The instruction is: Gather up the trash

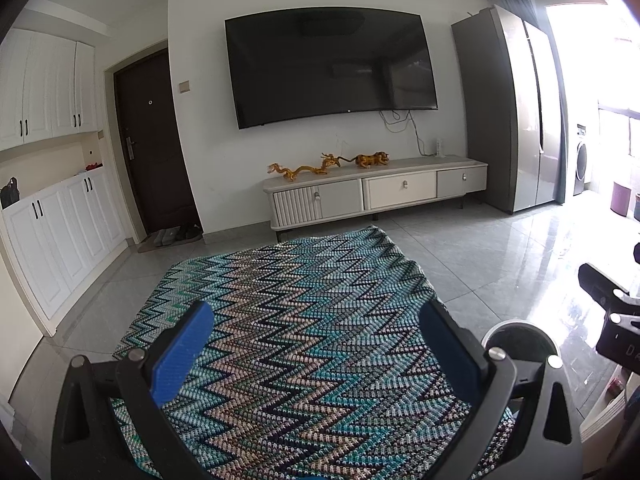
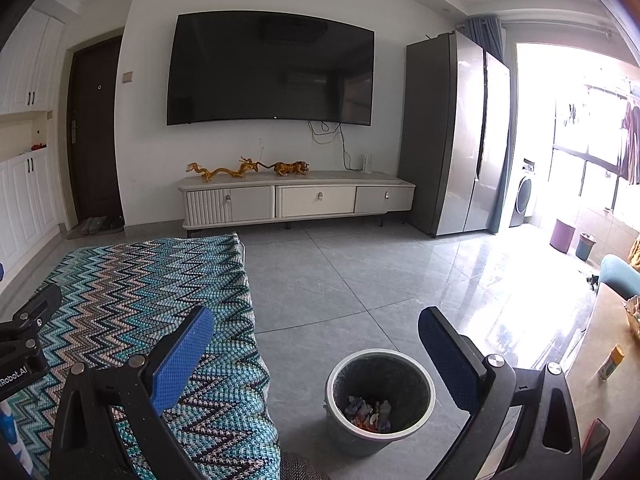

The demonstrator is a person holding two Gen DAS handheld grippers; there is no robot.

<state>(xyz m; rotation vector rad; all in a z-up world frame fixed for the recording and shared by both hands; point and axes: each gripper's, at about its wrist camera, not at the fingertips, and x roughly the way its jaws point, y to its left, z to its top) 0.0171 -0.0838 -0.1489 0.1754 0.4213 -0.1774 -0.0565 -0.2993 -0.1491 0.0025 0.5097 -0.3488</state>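
Both the left gripper and the right gripper hang with fingers spread wide and empty; the bin, already holding scraps, stands on the near floor just right of the zigzag blanket. Next, I judge, scan for leftover litter before closing on anything. The blanket shows none, and the table at far right is cut off.
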